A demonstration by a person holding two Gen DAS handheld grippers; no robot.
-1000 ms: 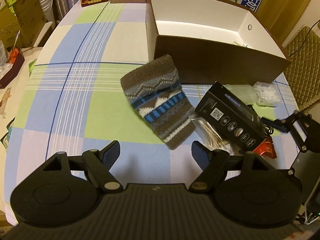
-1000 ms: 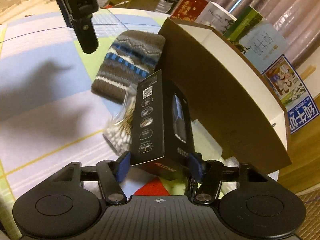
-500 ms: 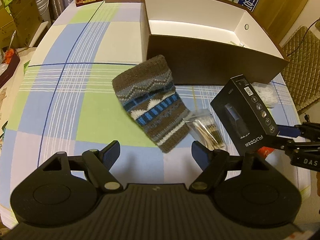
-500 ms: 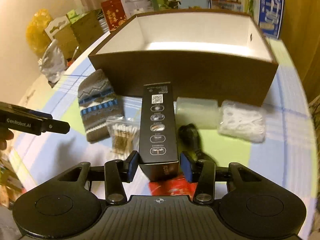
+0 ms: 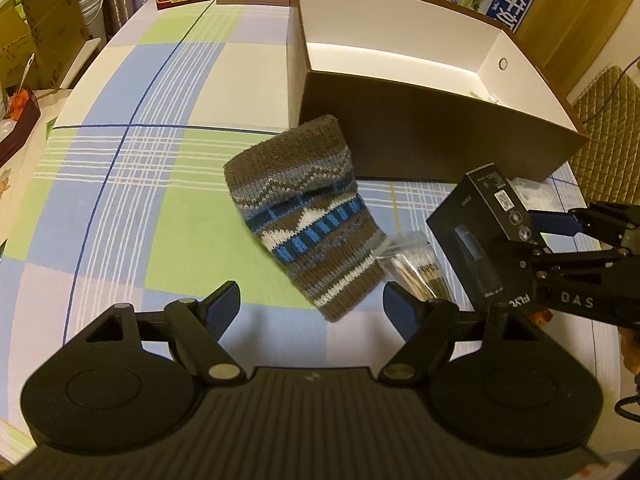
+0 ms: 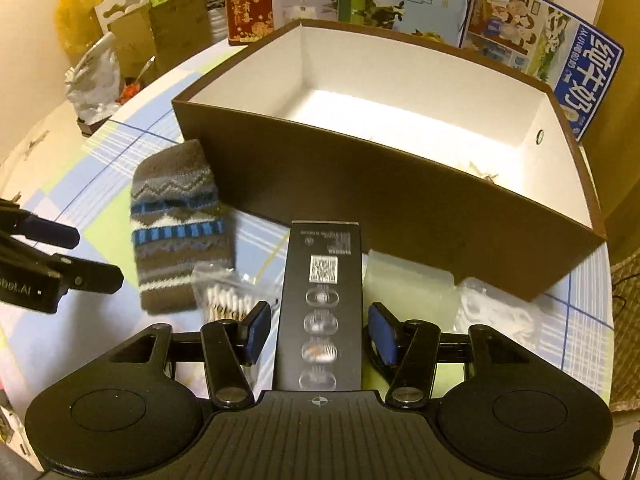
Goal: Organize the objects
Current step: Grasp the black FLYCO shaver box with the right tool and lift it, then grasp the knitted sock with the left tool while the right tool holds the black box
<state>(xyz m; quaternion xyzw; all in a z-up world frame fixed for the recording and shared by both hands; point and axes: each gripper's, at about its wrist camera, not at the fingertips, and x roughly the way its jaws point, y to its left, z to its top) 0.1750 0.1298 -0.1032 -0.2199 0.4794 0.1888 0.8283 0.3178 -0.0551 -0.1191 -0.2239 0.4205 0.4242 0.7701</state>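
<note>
Between your right fingers: the black carton (image 6: 320, 308) stands lengthwise, its printed face with the square code and four oval icons turned up toward the camera.
Your right gripper (image 6: 319, 330): closed down to the carton's width. From the wrist view a sliver of gap seems to show at each blue pad, so you cannot be sure how firmly the pads press; the left wrist view shows the carton lifted and tilted clear of the cloth, held at its lower end.
Your left gripper (image 5: 312, 306): spread wide and holding nothing, hovering over the checked tablecloth (image 5: 120, 184) just short of the knitted sock.
Knitted sock (image 5: 306, 220): brown with blue, white and grey bands, lying flat on the cloth, its far end near the front wall of the box.
Cotton swab packet (image 6: 228, 300): a clear bag touching the sock's near end, lying just left of the carton.
Brown box (image 6: 400, 200): open-topped with a white interior, sitting behind everything; a few small pale scraps lie at its right inner corner, too small to name.
Clear plastic pouches (image 6: 412, 292): two pale, see-through packs on the cloth between the carton and the box's front wall, right of the carton.
Table's far edge: printed cartons and books (image 6: 540, 48) stand upright behind the box.
</note>
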